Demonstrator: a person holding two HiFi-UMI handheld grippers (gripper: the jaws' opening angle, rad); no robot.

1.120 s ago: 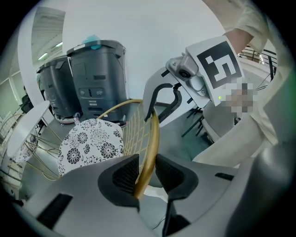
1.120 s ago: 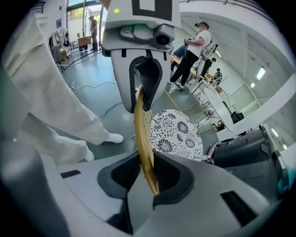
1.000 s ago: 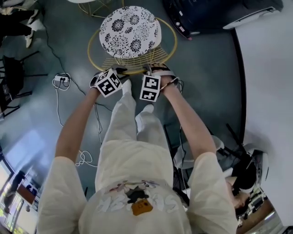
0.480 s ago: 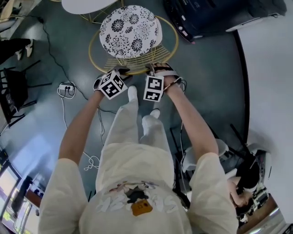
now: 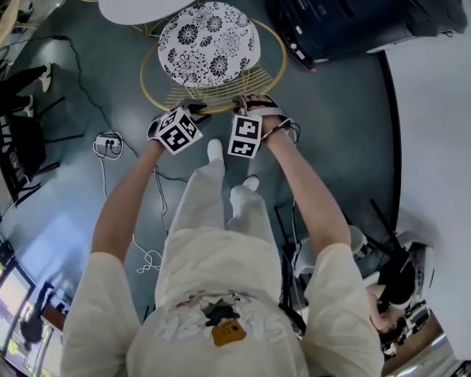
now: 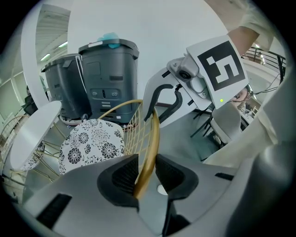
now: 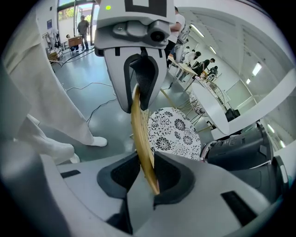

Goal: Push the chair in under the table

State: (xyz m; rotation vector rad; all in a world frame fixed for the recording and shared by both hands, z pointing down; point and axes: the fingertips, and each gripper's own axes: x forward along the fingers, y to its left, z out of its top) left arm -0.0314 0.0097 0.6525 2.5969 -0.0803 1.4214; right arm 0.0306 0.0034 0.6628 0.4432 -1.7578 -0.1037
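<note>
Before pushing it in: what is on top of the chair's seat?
A round floral cushion tops the gold wire chair. It covers the seat, so that surface is unseen.

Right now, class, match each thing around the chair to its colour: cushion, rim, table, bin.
Things:
1. cushion
2. rim
3. table
4. bin

Colours:
A. white
B. gold
C. dark grey
D. black-and-white flowers

Pairs: 1-D, 2-B, 3-A, 4-C.
</note>
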